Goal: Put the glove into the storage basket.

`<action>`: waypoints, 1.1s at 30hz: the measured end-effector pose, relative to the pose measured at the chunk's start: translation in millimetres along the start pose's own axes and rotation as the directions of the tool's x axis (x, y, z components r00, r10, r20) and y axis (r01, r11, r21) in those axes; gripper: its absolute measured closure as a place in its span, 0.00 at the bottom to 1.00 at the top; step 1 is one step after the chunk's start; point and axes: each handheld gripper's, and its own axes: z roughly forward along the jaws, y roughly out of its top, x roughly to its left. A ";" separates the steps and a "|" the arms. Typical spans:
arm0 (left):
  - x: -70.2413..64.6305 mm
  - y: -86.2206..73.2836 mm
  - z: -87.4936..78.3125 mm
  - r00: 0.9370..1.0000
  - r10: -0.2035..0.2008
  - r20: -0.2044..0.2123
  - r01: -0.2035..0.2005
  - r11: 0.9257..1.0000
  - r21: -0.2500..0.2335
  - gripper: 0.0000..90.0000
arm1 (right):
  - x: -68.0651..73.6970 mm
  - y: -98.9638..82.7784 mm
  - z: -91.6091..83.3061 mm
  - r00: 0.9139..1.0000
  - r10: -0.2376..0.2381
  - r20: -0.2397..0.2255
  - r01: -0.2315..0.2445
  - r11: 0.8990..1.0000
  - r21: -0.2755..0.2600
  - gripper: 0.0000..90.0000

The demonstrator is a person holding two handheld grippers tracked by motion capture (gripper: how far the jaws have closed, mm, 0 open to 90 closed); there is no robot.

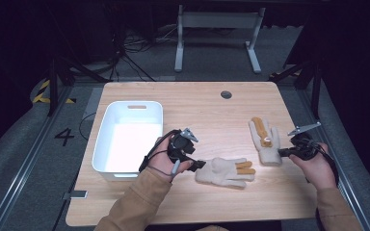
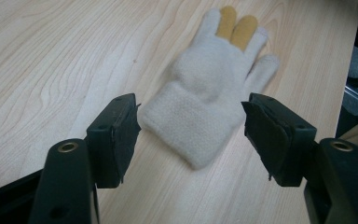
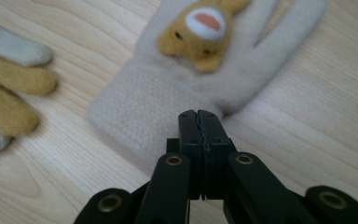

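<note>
Hand-held grippers [image 1: 200,164] [image 1: 280,152]: two; gloves [image 1: 225,172] [image 1: 266,142]: two; apparently one bin [image 1: 107,126].

My high view sits above the near edge of the table [image 1: 192,202], facing forward and down, far enough back to take in the whole top and the floor beyond. My left gripper view rides low behind its own jaws, looking across the boards at the near glove [image 2: 209,88], close up. My right gripper view hangs closer yet, looking down past its jaws onto the cuff of the bear glove [image 3: 177,88]. Both gripper views share the near glove [image 3: 9,93]; the high view holds both gloves [image 1: 225,172] [image 1: 266,142].
</note>
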 end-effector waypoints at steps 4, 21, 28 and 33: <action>-0.3 0.0 -0.8 1.000 -0.002 0.000 0.002 1.000 -0.003 0.40 | -1.7 -1.8 2.8 1.000 0.009 0.009 -0.009 1.000 0.029 0.99; -0.7 -0.3 0.7 1.000 0.004 0.000 -0.004 1.000 0.003 0.39 | 4.4 1.0 16.0 0.998 0.003 -0.058 0.003 0.996 0.090 0.99; -0.6 -2.2 0.2 1.000 -0.002 -0.004 0.003 1.000 0.004 0.39 | 15.8 8.9 21.5 0.996 -0.034 -0.088 0.042 0.995 0.089 0.99; -0.4 -4.9 -1.9 1.000 -0.007 -0.009 0.007 1.000 0.001 0.39 | 18.2 13.8 21.3 0.995 -0.044 -0.090 0.051 0.995 0.083 0.99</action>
